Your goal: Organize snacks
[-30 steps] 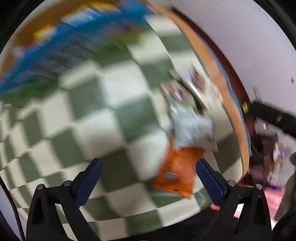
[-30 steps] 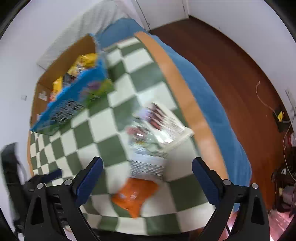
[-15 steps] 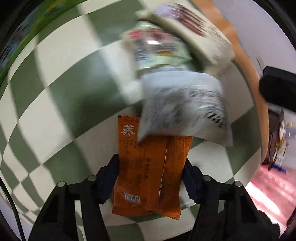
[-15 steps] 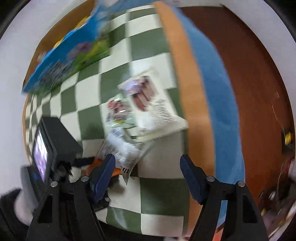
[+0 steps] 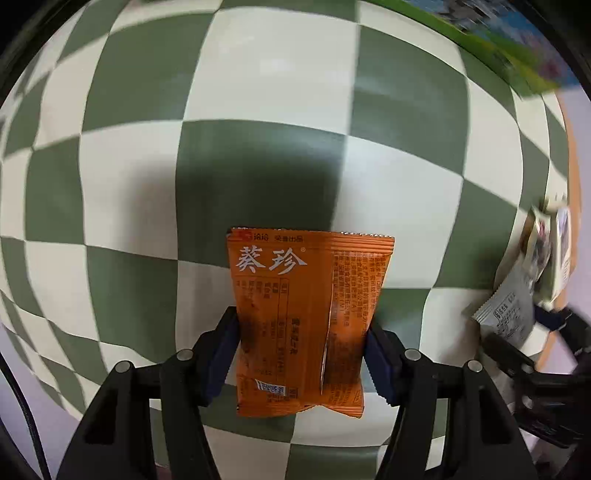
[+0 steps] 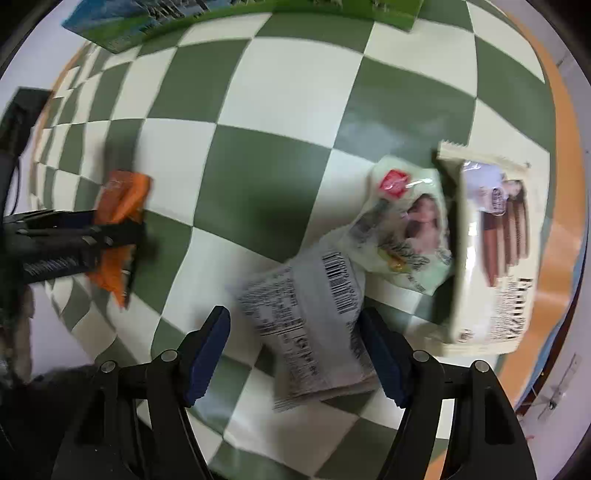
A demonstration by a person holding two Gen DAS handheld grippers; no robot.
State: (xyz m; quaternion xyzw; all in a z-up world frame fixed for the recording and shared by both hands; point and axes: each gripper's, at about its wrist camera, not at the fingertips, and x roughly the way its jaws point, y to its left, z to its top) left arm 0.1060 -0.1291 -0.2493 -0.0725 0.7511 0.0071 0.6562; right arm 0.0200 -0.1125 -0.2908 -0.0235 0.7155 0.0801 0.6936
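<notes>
Snacks lie loose on a green-and-cream checked cloth [image 6: 266,92] over the surface, and the step in hand is picking two of them at once. An orange snack packet [image 5: 306,325] sits at 6 o'clock in the left wrist view, its sides pinched by the left claw [image 5: 301,354], whose pads press its foil edges. In the right wrist view a grey barcode packet [image 6: 314,317] lies at 5 o'clock between the pads of the right claw [image 6: 295,354]; those jaws have just been closing, the right pad touching the packet, the left pad with a gap beside it, so no grip yet. At 3 o'clock a pale green packet [image 6: 410,221] and a cream wafer packet [image 6: 491,251] overlap beside it. A blue-and-green box [image 6: 155,18] stands at 12 o'clock, likely the destination. Next, I judge, the right claw must finish closing before both packets are lifted. An orange table rim [image 6: 565,147] edges the cloth at 3 o'clock.
</notes>
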